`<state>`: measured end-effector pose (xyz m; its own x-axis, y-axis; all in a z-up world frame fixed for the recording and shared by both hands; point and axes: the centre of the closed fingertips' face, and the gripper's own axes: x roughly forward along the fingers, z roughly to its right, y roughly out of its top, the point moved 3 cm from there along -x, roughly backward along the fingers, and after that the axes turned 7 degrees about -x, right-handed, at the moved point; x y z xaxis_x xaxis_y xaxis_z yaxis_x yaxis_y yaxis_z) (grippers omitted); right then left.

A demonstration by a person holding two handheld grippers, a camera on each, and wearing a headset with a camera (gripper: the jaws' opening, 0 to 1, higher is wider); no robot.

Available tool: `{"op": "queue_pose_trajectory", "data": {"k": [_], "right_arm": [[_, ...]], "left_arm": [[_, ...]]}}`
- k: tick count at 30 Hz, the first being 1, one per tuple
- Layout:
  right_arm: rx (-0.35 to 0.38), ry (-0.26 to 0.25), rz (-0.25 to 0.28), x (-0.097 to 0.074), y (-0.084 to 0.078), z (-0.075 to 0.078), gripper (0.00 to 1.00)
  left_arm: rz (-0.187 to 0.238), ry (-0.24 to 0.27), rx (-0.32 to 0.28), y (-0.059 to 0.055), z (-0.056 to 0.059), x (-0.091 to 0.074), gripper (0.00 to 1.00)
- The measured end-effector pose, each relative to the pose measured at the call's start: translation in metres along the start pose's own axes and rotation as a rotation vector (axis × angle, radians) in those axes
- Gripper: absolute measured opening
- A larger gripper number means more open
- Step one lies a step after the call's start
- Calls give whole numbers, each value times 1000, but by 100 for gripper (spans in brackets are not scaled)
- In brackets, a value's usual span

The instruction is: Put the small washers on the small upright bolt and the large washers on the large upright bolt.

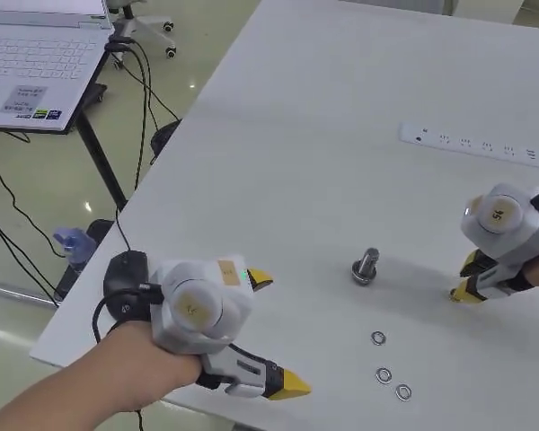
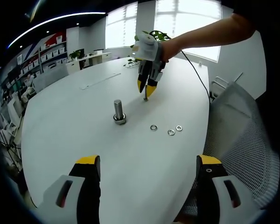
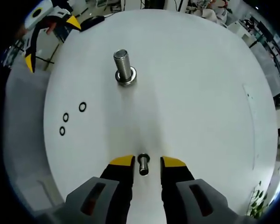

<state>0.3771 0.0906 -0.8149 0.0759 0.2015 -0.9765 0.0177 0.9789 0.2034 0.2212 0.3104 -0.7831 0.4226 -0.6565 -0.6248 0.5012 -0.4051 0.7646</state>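
The large bolt (image 1: 366, 267) (image 2: 119, 112) (image 3: 123, 67) stands upright mid-table with a wider metal ring at its base. Three small washers (image 1: 384, 374) (image 2: 171, 132) (image 3: 66, 116) lie flat on the table near it. The small bolt (image 3: 143, 164) (image 2: 145, 96) stands upright between the jaws of my right gripper (image 3: 143, 162) (image 1: 467, 278) (image 2: 147, 86). The jaws flank it with a thin gap on each side. My left gripper (image 1: 277, 332) (image 2: 147, 163) hovers wide open near the table's front edge, holding nothing.
A white power strip (image 1: 476, 144) lies at the back right of the white table (image 1: 296, 135). Off the table's left edge stand a laptop (image 1: 36, 54) and cables. A mesh chair (image 2: 242, 130) sits beside the table.
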Motion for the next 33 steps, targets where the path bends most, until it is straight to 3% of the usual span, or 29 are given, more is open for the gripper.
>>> {"op": "queue_pose_trajectory", "data": {"k": [15, 33], "right_arm": [[-48, -16, 50, -25, 30, -14, 23], [-109, 8, 75, -27, 50, -36, 24]], "left_arm": [[1, -3, 10, 3, 4, -4, 84], [-1, -3, 27, 4, 8, -6, 84]]}}
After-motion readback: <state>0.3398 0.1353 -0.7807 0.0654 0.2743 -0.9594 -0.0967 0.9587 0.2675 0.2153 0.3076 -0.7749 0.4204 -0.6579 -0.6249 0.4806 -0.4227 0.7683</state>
